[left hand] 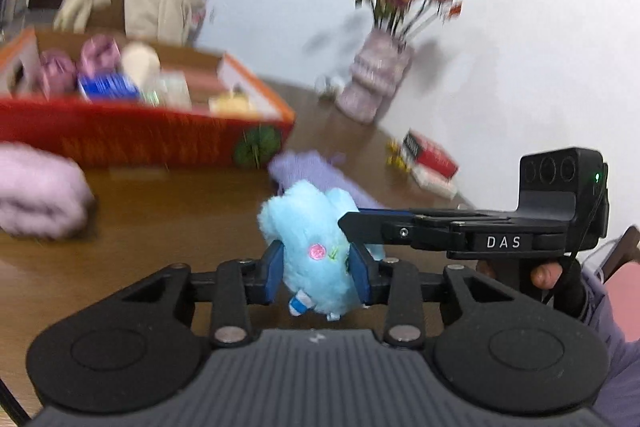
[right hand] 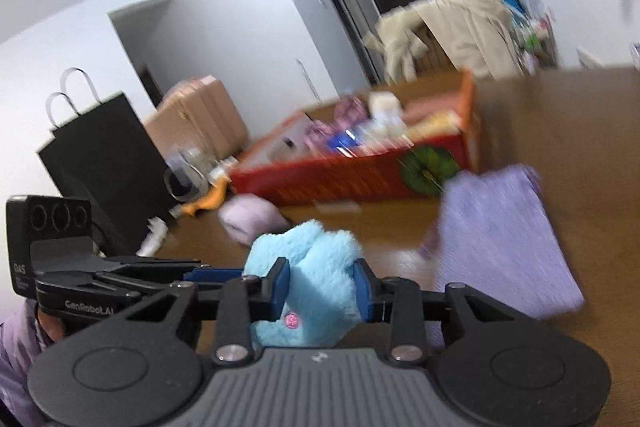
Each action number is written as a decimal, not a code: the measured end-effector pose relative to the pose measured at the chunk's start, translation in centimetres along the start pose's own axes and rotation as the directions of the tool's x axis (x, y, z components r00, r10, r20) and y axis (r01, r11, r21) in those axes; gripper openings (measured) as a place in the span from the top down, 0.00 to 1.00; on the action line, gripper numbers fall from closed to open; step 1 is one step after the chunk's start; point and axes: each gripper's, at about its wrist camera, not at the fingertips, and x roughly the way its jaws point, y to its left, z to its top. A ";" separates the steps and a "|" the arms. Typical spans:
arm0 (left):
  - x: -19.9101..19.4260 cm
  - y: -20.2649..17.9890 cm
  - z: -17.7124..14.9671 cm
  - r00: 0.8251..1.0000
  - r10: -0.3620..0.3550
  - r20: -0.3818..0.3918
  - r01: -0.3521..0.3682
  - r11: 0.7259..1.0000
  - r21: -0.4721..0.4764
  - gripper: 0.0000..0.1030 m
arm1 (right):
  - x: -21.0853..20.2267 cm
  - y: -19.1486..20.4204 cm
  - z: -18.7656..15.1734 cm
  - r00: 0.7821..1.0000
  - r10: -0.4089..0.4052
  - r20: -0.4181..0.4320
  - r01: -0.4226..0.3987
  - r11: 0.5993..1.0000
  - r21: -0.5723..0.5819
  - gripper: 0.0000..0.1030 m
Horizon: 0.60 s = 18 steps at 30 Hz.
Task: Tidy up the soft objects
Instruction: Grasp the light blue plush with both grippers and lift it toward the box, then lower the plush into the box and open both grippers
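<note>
**Both grippers hold the blue plush; the red box lies ahead and to the left**

You have the blue plush toy clamped from two sides at once. The left gripper has its blue pads pressed into the toy's body, and in the left wrist view the right gripper's finger comes in from the right and touches the same toy. In the right wrist view the right pads also squeeze the fur, so both pairs of fingers are closed on the plush. The toy is lifted above the wooden table, not resting on it.

The relation that matters now is the direction to the red box. It stands toward the far left part of the table, well apart from the toy, and it already contains several soft and small items. From your fingers it lies forward and to the left, so I judge that the left gripper is the nearer one to carry the toy there.

A purple cloth lies flat on the table between the toy and the near corner of the box, and a pink folded towel lies near the left edge of the table. The pictures are blurred, so I cannot tell the toy's long axis with certainty; it seems roughly upright between the pads.

One gripper probably has to let go before the other carries.
</note>
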 end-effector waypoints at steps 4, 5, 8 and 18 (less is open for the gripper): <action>-2.9 0.3 2.7 0.994 0.066 0.083 -0.071 0.996 0.050 0.66 | 1.3 3.3 3.7 0.999 0.008 0.039 -0.004 0.997 -0.082 0.68; -3.4 0.7 3.6 0.991 0.086 0.098 -0.092 0.994 0.058 0.66 | 2.2 4.1 5.0 0.999 0.007 0.048 -0.002 0.995 -0.101 0.68; -3.9 2.8 6.9 0.980 0.141 0.137 -0.150 0.987 0.060 0.66 | 5.2 5.6 8.9 0.998 0.000 0.062 0.009 0.989 -0.146 0.68; 1.6 17.3 13.9 0.959 0.278 0.058 -0.271 0.957 -0.106 0.66 | 22.5 4.1 16.2 0.996 -0.057 -0.072 0.050 0.994 -0.095 0.69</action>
